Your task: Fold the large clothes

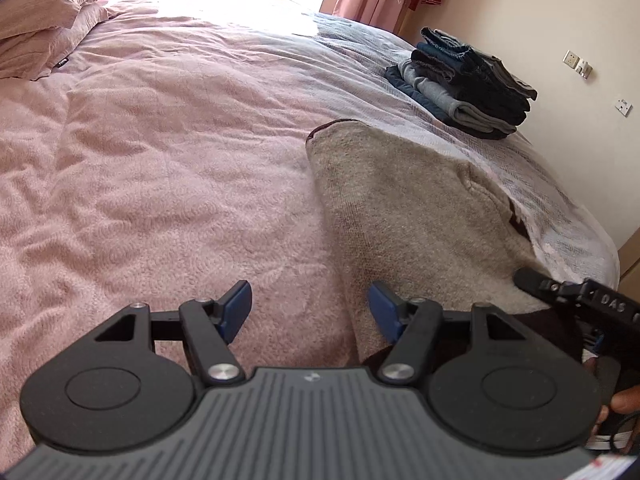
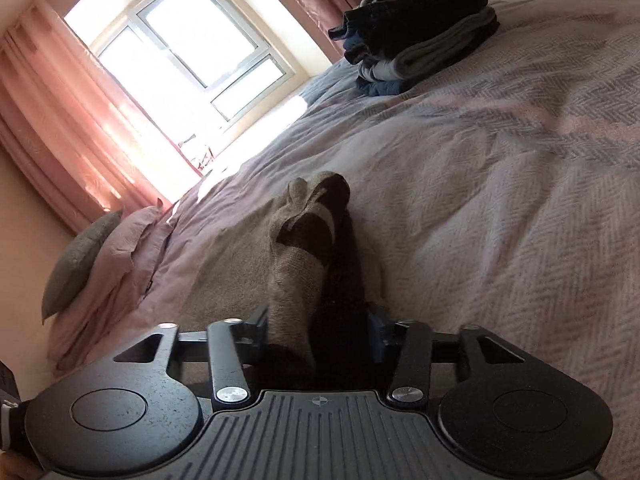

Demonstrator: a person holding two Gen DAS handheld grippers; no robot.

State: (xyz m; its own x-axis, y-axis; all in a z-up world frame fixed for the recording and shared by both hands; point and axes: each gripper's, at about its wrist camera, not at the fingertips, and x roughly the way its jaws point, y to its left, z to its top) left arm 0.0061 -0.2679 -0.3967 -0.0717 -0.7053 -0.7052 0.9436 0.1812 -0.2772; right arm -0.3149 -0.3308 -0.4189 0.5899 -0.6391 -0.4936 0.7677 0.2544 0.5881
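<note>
My left gripper point(image 1: 310, 308) hovers low over the pink bedspread point(image 1: 160, 160), its blue pads point(image 1: 236, 306) spread apart with nothing between them; the near edge of the beige knitted garment point(image 1: 400, 208) lies just beside the right pad. That garment stretches away from me across the bed toward the right. My right gripper point(image 2: 318, 330) has a bunched fold of the same beige and dark brown garment point(image 2: 296, 256) between its fingers, pinched and lifted off the covers. Far to the right, a stack of folded dark clothes point(image 1: 468, 84) sits on the pale herringbone blanket point(image 2: 500, 184). Pink pillows point(image 1: 44, 24) lie far left, near the bright window point(image 2: 188, 36).
</note>
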